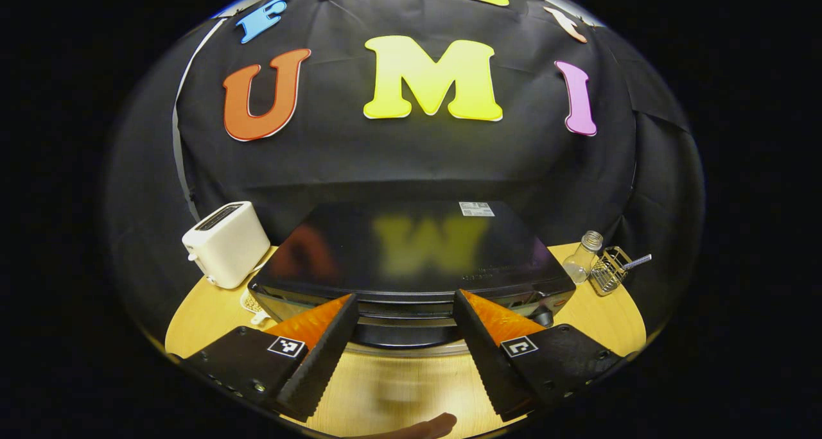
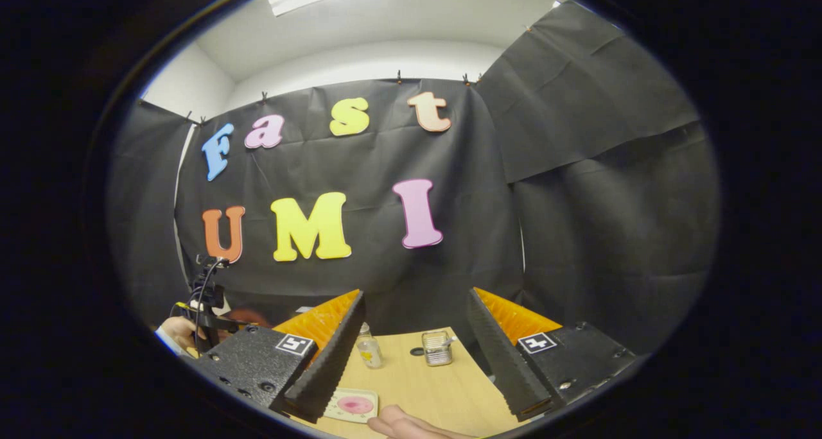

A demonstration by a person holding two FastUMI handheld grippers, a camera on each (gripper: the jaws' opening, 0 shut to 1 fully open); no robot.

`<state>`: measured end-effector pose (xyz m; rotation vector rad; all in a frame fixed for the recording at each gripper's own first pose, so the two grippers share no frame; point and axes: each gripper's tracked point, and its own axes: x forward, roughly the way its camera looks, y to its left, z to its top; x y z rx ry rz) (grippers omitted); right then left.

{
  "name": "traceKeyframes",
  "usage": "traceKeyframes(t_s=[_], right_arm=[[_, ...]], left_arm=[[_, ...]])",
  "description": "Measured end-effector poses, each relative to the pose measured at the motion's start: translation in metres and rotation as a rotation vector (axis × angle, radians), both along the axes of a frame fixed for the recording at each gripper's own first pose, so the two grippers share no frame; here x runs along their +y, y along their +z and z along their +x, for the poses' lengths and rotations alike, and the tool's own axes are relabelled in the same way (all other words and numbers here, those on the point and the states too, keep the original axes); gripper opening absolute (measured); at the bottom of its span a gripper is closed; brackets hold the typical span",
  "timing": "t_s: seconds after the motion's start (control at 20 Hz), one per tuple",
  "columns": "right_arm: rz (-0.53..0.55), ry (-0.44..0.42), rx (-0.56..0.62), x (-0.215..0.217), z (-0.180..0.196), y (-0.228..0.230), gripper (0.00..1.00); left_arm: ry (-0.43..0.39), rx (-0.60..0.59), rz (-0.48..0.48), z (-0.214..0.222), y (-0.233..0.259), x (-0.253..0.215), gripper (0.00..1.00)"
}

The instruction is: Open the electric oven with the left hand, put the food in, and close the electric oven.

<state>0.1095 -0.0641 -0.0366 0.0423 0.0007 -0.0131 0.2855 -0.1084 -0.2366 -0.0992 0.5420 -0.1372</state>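
The black oven sits square in the middle of the wooden tabletop, its flat top facing up and its front edge just beyond the left claw. That claw hangs wide open with nothing between its fingers, aimed at the upper front of the oven, near it though I cannot tell if it touches. The oven door and handle are mostly hidden below the top's edge. A white toaster stands close by the oven's left side; on the other side a small glass bottle and a wire basket stand near the tabletop's edge. Bare wood lies open in front.

The right claw is also spread wide and empty, held above the tabletop's right part. Below it lies a pale tray with a pink piece of food, partly covered by one finger. A hand is cut off at the bottom.
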Motion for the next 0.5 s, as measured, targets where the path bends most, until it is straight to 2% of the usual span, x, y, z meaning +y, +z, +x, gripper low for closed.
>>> traceKeyframes(t_s=[0.05, 0.1, 0.2, 0.25, 0.3, 0.35, 0.5], right_arm=[[0.0, 0.002, -0.001, 0.001, -0.002, -0.001, 0.96], [0.001, 0.006, 0.001, 0.002, -0.003, 0.0, 1.0], [-0.003, 0.009, 0.0, 0.005, -0.005, 0.001, 1.0], [-0.009, 0.013, 0.001, 0.007, -0.008, 0.001, 0.96], [-0.012, 0.016, 0.0, 0.009, -0.009, 0.001, 1.0], [-0.015, 0.018, 0.001, 0.011, -0.01, 0.0, 0.96], [-0.022, 0.025, 0.024, 0.017, -0.009, -0.009, 0.96]], left_arm=[[0.002, -0.004, -0.003, -0.005, 0.0, 0.0, 0.95], [0.006, -0.003, -0.009, -0.011, -0.001, 0.001, 0.95], [0.01, -0.006, -0.019, -0.023, -0.002, 0.002, 0.95], [0.01, -0.012, -0.021, -0.028, -0.003, 0.002, 0.95], [0.01, -0.019, -0.022, -0.034, -0.005, 0.003, 0.95], [0.011, -0.025, -0.025, -0.039, -0.006, 0.003, 0.95], [0.014, -0.029, -0.042, -0.057, -0.012, 0.004, 0.95]])
